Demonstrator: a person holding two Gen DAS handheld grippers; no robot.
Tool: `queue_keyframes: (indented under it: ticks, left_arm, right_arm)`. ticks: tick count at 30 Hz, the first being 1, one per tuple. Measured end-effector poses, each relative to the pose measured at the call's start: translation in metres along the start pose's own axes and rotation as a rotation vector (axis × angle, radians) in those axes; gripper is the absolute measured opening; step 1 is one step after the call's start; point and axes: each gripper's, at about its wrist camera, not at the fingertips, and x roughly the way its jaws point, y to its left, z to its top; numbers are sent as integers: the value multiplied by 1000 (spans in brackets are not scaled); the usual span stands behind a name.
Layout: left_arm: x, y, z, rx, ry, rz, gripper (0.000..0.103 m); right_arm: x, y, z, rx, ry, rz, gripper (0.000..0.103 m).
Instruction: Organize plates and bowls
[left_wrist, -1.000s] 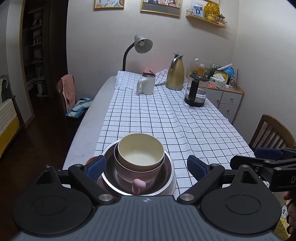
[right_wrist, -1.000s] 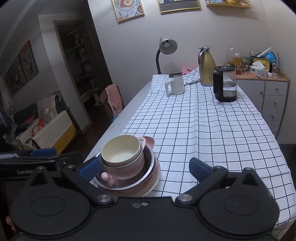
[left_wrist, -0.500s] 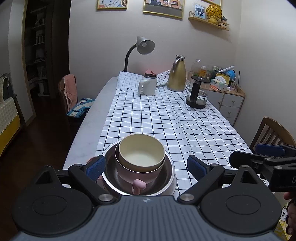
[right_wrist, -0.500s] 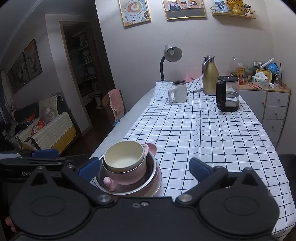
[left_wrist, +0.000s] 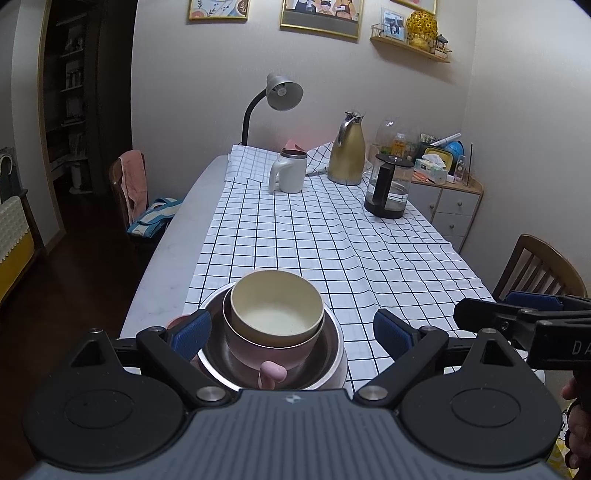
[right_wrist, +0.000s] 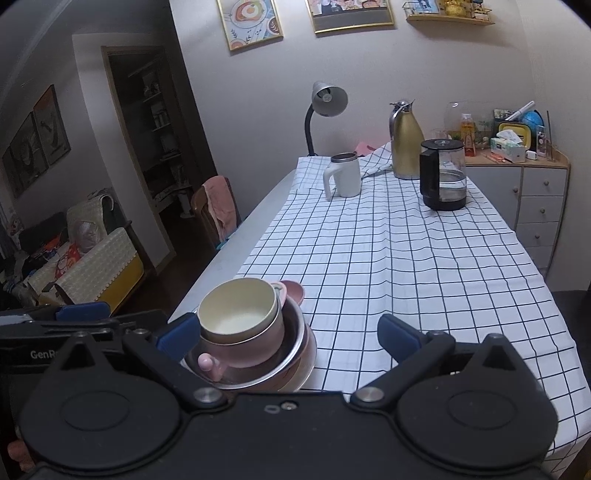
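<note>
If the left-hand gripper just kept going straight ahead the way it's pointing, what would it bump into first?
Probably the stack of bowls: it sits right between the open left gripper fingers, cream bowl on top. Depth is hard to judge.

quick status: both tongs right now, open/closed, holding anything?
Left tongs: open, holding nothing, tips either side of the stacked bowls.
Right tongs: open, holding nothing, over the checked tablecloth.

A cream bowl (left_wrist: 277, 308) nests upright in a pink handled bowl (left_wrist: 258, 354), inside a steel bowl (left_wrist: 328, 354) on a plate (right_wrist: 295, 376), just ahead of the left gripper (left_wrist: 291, 332).
</note>
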Motion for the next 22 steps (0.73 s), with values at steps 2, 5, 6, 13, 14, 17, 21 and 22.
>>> queue_keyframes:
  ticks: [2,5,6,13,14,17,21,22]
  left_arm:
    - [0,0,1,0,-6,-4,96]
    - [0,-1,1,6,-10,-10,96]
    - [0,-1,0,7,-8,-14,96]
    - [3,3,0,-1,8,-20,96]
    - [5,3,0,-1,10,-20,96]
    - [7,5,1,-3,17,-26,96]
    - [12,8,2,-8,24,-31,96]
    - [13,9,3,-10,25,-33,96]
  right_arm:
    - [-2,0,0,-3,-15,0,103]
    - [-2,1,0,-10,-19,-4,103]
    - [-1,1,0,-10,-19,-6,103]
    - [5,-2,0,16,1,-13,103]
    - [6,-2,0,20,4,-13,103]
    - [8,-2,-1,20,11,-14,103]
    - [12,0,-1,19,22,-15,103]
    - [13,0,-1,18,24,-15,103]
